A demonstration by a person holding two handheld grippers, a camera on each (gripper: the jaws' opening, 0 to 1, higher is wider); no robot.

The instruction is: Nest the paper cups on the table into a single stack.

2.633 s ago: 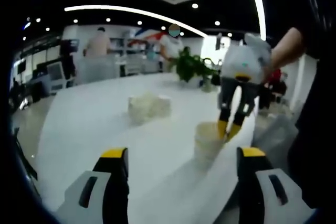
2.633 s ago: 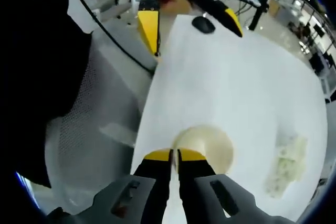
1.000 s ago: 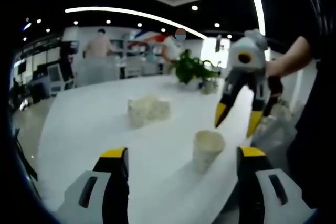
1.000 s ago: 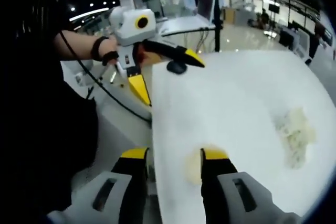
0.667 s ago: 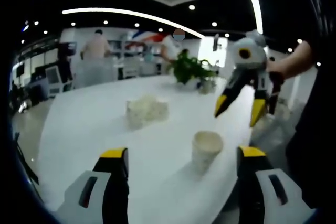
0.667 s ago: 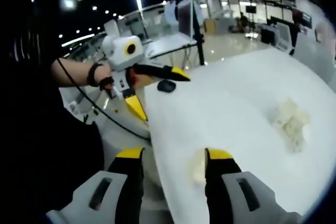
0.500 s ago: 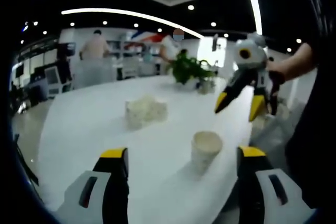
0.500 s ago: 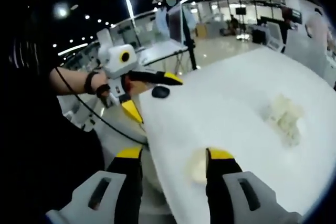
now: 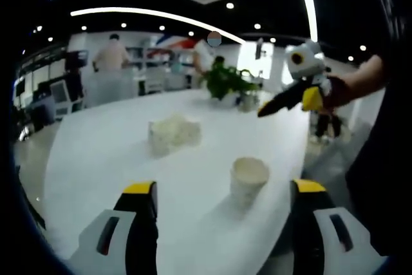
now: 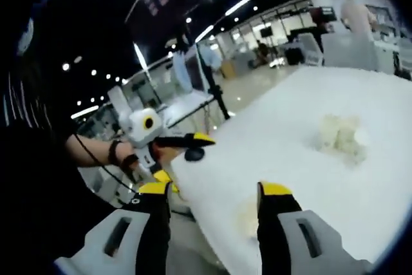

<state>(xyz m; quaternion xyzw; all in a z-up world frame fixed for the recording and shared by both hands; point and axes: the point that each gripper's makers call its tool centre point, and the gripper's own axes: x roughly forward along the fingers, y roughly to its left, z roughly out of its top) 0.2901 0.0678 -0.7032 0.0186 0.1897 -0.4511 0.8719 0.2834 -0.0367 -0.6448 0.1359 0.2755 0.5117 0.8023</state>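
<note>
Held wide apart, my left gripper carries nothing; its view shows one paper cup upright near the table edge, a cluster of cups well beyond, and my right gripper raised. Through the right gripper view, its own jaws gape empty over that cup. Next, I judge, comes fetching another from the cluster.
</note>
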